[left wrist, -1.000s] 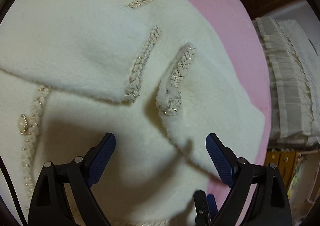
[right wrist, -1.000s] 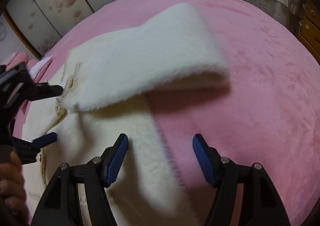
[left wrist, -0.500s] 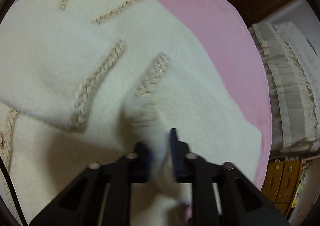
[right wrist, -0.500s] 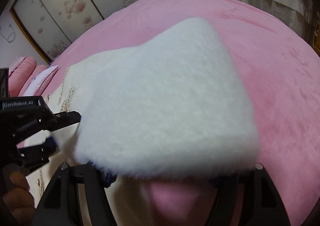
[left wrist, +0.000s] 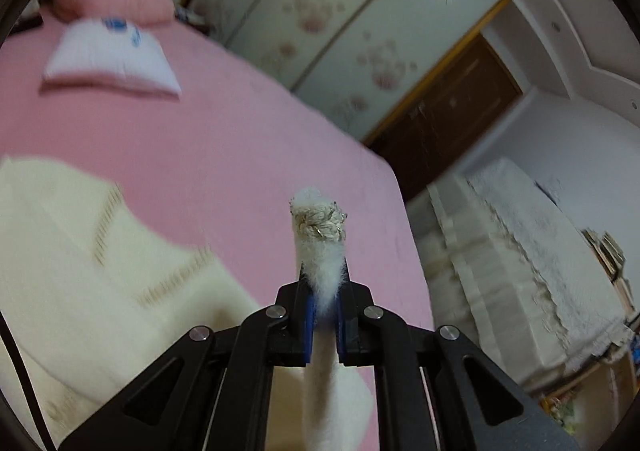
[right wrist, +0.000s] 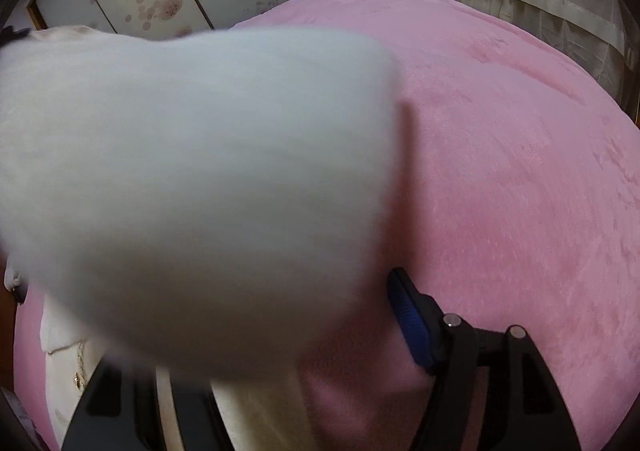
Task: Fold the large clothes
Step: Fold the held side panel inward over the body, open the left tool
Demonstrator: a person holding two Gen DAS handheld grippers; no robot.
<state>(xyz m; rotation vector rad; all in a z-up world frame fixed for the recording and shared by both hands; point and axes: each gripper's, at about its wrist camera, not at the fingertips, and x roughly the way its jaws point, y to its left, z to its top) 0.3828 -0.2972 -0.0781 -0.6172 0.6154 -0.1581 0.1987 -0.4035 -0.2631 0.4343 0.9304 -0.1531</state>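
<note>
The left gripper (left wrist: 322,317) is seen clamped tight on the braid-trimmed cuff (left wrist: 318,225) of a fluffy cream jacket (left wrist: 80,263), the blue pads pinching the fabric so that the cuff end stands up between them. Beyond it, the rest of the jacket is spread on a pink bedspread (left wrist: 240,155), with a white pillow (left wrist: 112,55) and stacked pink bedding farther off. In the right wrist view, the right gripper (right wrist: 280,335) is held with jaws apart; only its right blue pad is visible, the other being hidden behind the raised white sleeve (right wrist: 192,179), which hangs blurred close to the lens, and no pad can be seen pressing on it. The sleeve is judged to be mid-fold. For this step to be done well, the cuff should be carried across the jacket body with the sleeve kept flat and untwisted, laid down square to the front edge, and released only once the fabric is resting smoothly.
</note>
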